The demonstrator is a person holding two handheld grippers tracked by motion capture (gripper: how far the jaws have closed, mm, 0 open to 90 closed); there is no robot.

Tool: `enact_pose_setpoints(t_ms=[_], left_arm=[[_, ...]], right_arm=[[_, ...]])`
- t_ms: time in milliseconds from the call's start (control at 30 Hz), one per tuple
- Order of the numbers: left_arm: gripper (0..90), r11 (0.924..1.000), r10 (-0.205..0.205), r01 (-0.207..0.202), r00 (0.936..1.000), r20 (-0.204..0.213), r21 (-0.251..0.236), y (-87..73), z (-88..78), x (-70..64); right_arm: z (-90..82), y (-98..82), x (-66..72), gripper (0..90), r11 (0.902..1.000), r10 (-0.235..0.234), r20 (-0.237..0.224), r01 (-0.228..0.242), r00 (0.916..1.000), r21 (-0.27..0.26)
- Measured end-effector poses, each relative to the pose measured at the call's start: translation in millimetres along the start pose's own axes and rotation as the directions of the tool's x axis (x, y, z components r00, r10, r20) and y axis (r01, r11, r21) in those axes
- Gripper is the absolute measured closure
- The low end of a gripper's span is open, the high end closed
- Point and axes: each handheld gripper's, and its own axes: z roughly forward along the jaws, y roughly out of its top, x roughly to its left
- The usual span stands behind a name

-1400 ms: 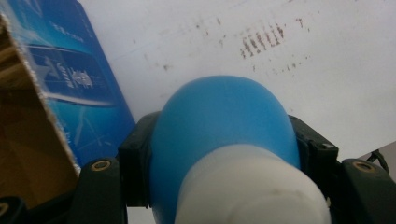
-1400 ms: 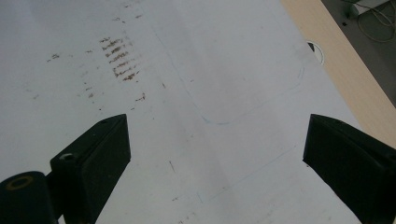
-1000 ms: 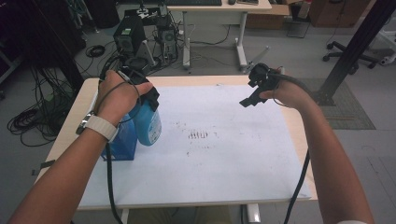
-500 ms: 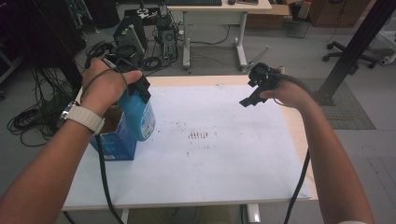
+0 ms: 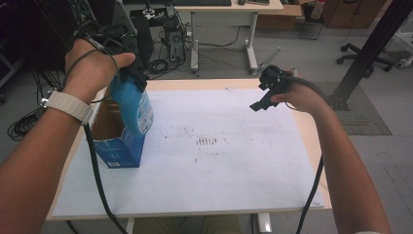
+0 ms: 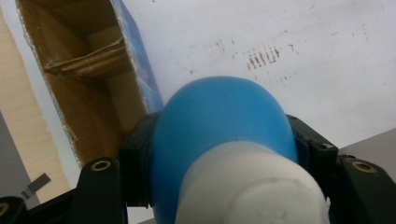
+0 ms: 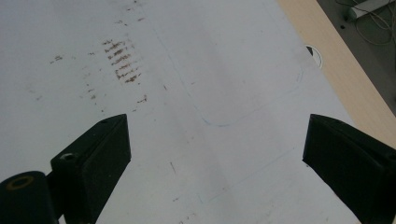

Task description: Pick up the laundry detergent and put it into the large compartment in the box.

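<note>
Blue bottle (image 5: 131, 105) hangs above the open blue carton (image 5: 117, 144), clamped near its white cap by the left gripper (image 5: 127, 73); looks light, smooth plastic, likely slippery, best held at neck; right gripper (image 5: 263, 97) gapes empty right of the carton.

No text, brand or number can be read. Print is borne by the blue bottle (image 5: 131, 105) and the blue box (image 5: 117, 151), but it is too blurred.
</note>
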Motion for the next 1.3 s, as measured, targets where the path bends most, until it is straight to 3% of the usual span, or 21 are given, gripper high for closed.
enact_pose_setpoints(t_ms=[333,567,1300], left_arm=[[37.4,0.9996,-0.026,0.026,0.9996,0.008,-0.007,1.5,-21.9,9.8],[37.4,0.9984,-0.054,0.054,0.9985,-0.011,-0.015,1.8,-34.2,20.2],[37.4,0.9909,-0.131,0.129,0.9905,-0.043,-0.037,-2.5,-44.3,52.5]], right_arm=[[-0.7,0.3,-0.2,7.7,1.0,-0.001,0.003,0.001,1.0,-0.004],[0.2,0.7,-0.5,7.7,1.0,-0.001,0.004,0.001,1.0,-0.001],[-0.8,2.3,-1.0,7.7,1.0,0.0,0.008,0.0,1.0,0.003]])
